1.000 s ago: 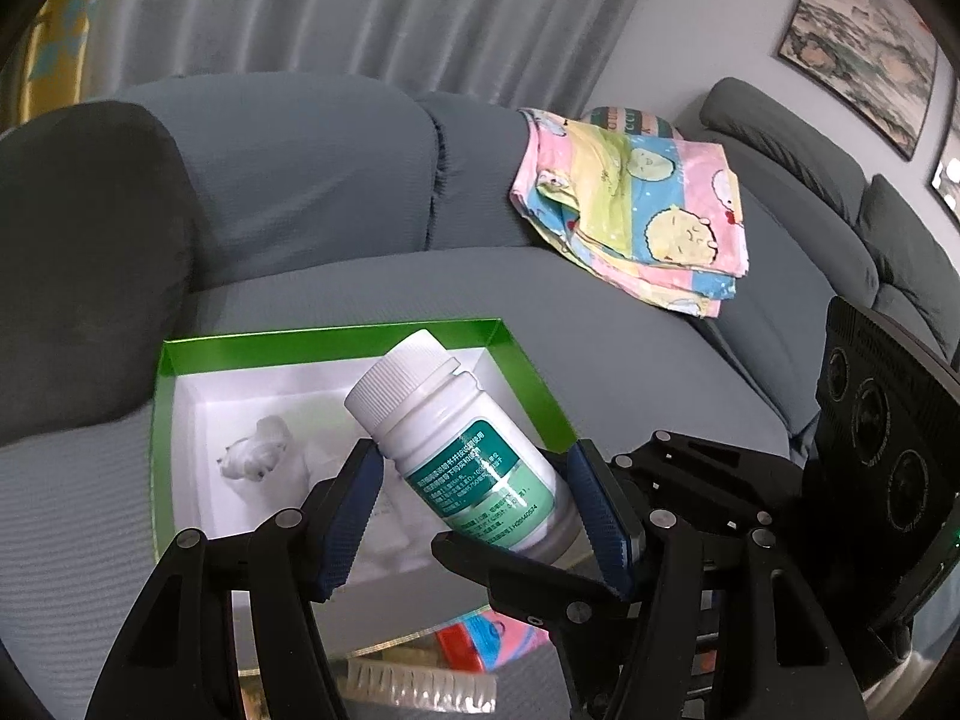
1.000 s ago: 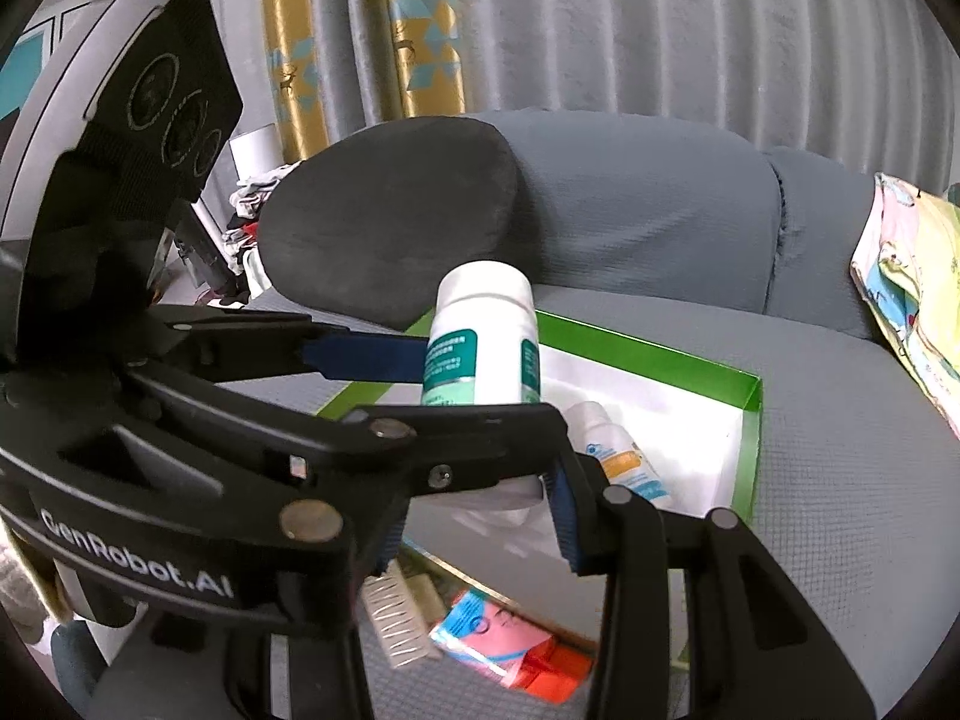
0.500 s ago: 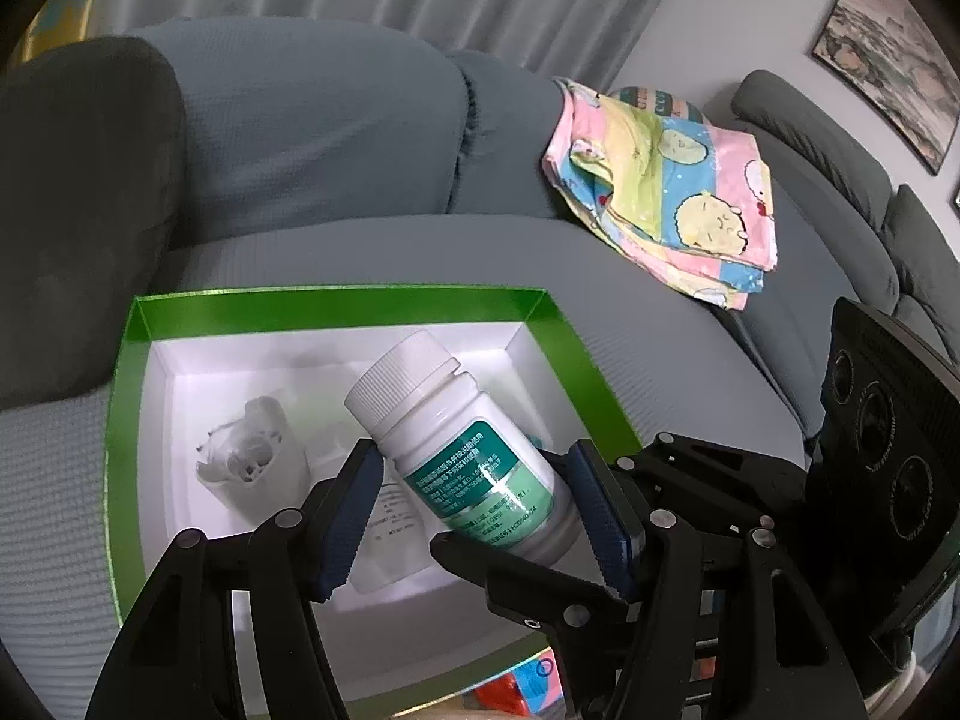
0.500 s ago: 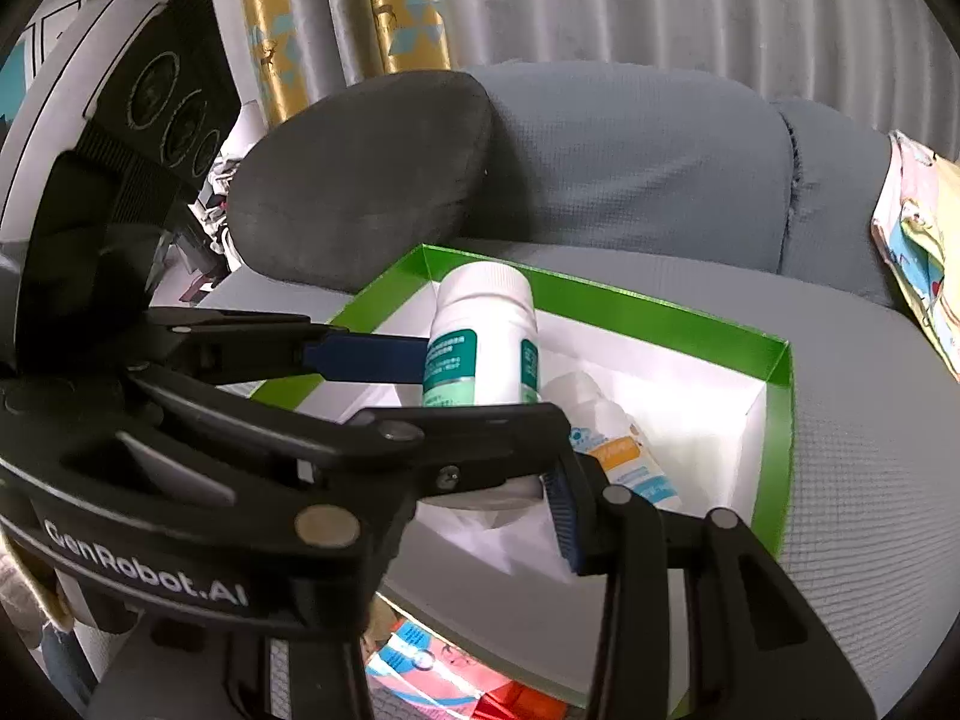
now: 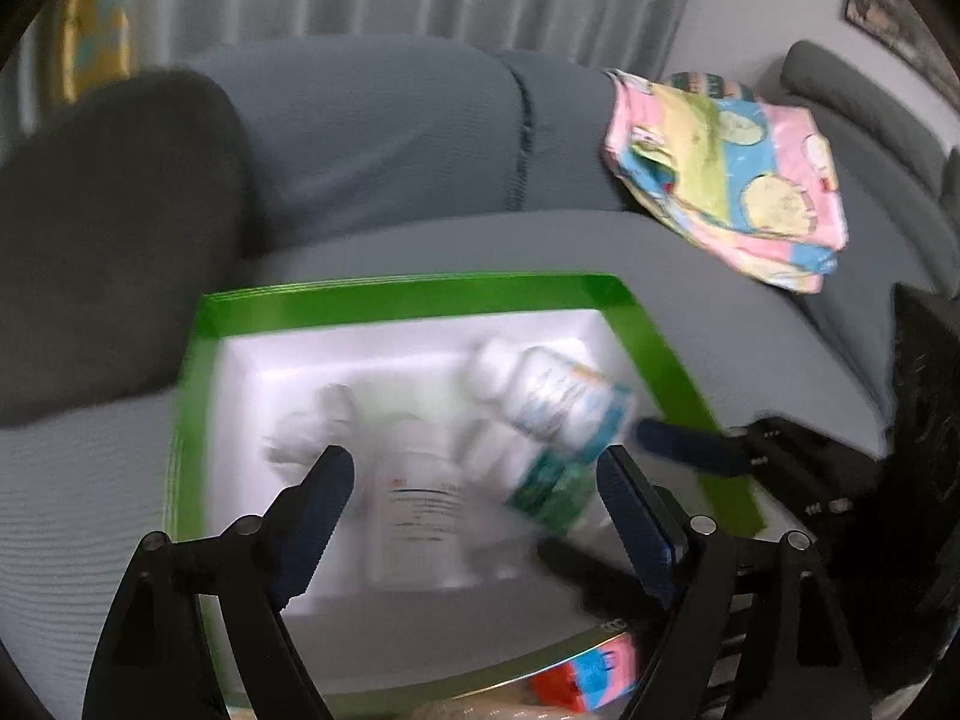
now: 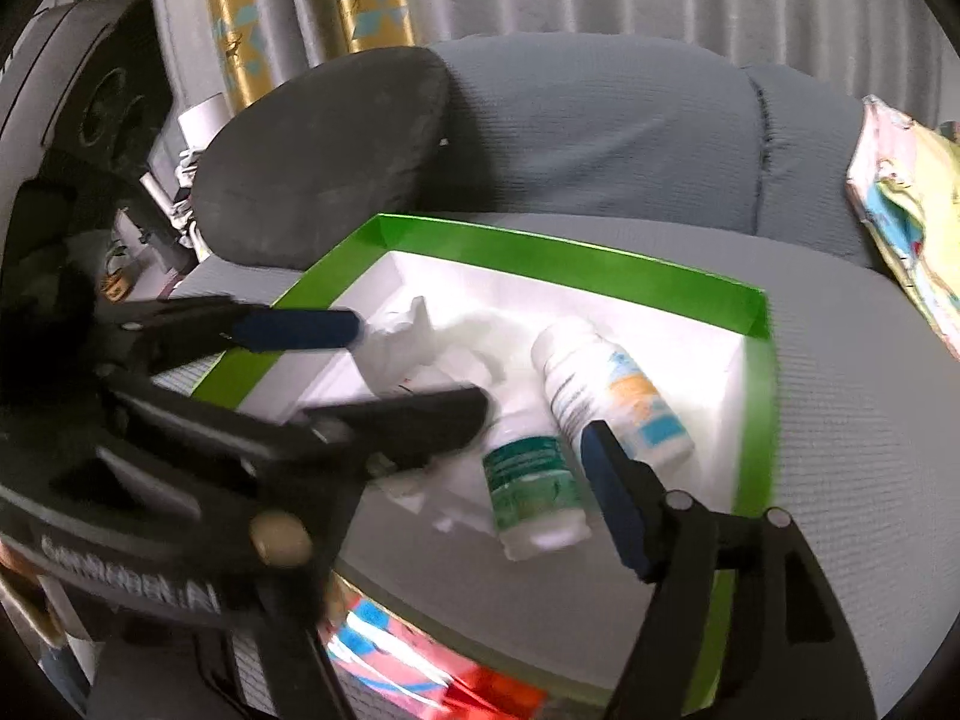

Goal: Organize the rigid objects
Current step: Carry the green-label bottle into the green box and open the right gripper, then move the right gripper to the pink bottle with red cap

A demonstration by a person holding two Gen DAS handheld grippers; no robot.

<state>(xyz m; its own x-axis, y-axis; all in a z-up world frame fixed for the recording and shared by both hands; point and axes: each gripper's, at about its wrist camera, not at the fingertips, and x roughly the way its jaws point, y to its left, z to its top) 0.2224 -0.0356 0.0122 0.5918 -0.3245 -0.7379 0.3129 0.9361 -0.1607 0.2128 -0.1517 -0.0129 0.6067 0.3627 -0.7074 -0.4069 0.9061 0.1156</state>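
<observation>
A white pill bottle with a green label (image 6: 531, 483) lies on its side inside the green-rimmed white box (image 6: 576, 261) on the sofa seat; it also shows blurred in the left wrist view (image 5: 555, 483). Beside it lies a white bottle with an orange and blue label (image 6: 612, 393), seen in the left wrist view too (image 5: 546, 390). A third white bottle (image 5: 417, 501) and a crumpled white thing (image 5: 312, 426) lie further left in the box (image 5: 408, 294). My left gripper (image 5: 474, 492) is open and empty above the box. My right gripper (image 6: 534, 426) is open and empty.
A dark grey cushion (image 5: 108, 228) leans at the box's left. A folded pastel cloth (image 5: 738, 180) lies on the sofa to the right. Red, pink and blue packets (image 6: 420, 666) lie under the box's near edge.
The green-label bottle was held between the grippers over the box. Now both grippers are open and the bottle lies in the box.
</observation>
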